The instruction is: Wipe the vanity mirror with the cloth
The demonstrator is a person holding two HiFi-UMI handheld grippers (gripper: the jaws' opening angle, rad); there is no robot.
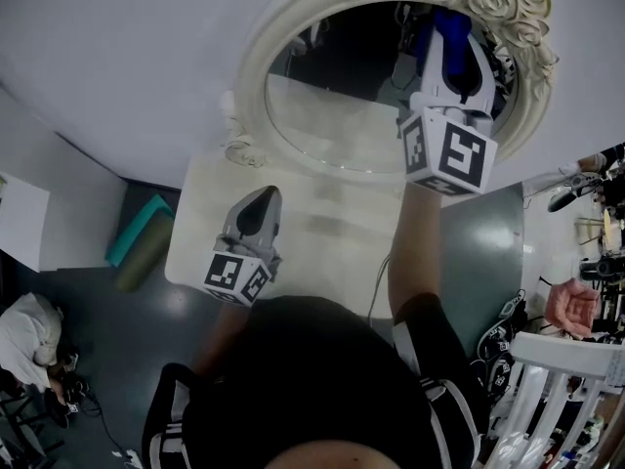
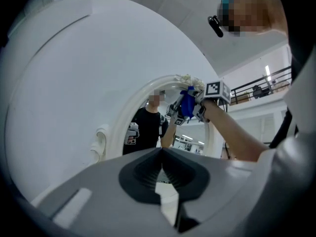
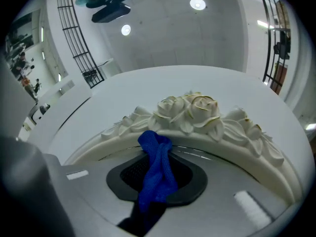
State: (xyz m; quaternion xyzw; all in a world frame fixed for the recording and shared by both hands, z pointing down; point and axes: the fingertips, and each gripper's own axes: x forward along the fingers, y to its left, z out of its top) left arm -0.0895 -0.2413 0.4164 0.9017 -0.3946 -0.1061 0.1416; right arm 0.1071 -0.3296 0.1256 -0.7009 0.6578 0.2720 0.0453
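Nearest, my left gripper [image 2: 162,154] sits closed on nothing. Farther up, my right gripper [image 3: 157,162] pinches the cloth [image 3: 154,149] against the mirror [image 1: 327,115] just under the roses [image 3: 190,110]. I'd worry the bunched cloth snags there, or bare jaws scrape glass.
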